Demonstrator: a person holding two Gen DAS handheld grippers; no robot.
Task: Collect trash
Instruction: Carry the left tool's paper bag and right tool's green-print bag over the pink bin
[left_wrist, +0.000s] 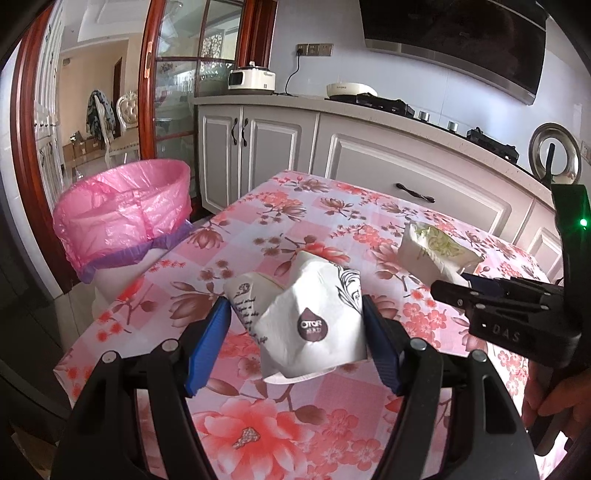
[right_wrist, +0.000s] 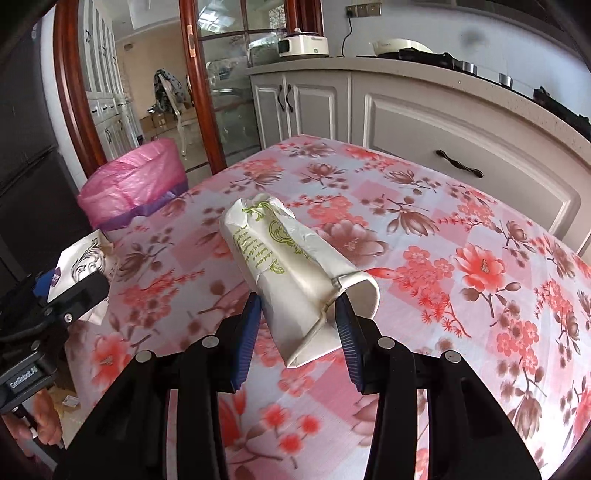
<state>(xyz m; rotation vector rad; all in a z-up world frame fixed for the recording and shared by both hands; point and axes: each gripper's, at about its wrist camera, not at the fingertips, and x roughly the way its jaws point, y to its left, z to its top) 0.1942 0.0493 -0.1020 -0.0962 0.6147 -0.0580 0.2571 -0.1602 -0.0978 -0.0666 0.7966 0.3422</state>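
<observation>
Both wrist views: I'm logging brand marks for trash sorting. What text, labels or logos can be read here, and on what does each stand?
"OTOR": brown drop logo on the crushed paper cup in the left gripper; the characters beneath are unreadable.
"DAS": on the right gripper's black body.
"CoRobotLAI", roughly: white label on the left gripper's body, blurred.
Script lines on both crushed cups, including the green-printed cup: too small to read.
Appliance brands on the counter: blurred.

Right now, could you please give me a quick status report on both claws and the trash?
Left claw shut on black-patterned paper cup. Right claw shut on crushed green-patterned paper cup. Pink-lined trash bin beside table, path open.
</observation>
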